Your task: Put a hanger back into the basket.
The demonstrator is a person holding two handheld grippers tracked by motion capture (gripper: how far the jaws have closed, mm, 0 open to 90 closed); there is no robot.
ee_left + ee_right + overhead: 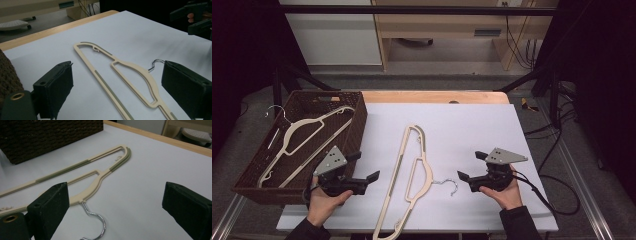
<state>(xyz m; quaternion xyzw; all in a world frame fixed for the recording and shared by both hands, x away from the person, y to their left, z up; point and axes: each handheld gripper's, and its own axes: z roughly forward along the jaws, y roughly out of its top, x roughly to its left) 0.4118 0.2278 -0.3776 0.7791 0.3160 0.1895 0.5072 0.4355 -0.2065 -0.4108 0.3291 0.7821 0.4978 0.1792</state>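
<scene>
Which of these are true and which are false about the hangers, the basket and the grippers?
1. One hanger lies in the brown basket. True.
2. The hanger on the table is held by the left gripper. False: it lies free between both grippers.
3. The right gripper has its fingers open. True.
4. The table hanger's metal hook points toward the basket. False: it points toward the right gripper.
5. The table hanger is black. False: it is cream.

Cream plastic hanger (pixel 411 172) with olive-grey grip strips and a chrome hook (pixel 447 185) lies flat on the white surface (pixel 472 130), long axis running front to back (hook pointing toward the person's right), near the front edge.
</scene>
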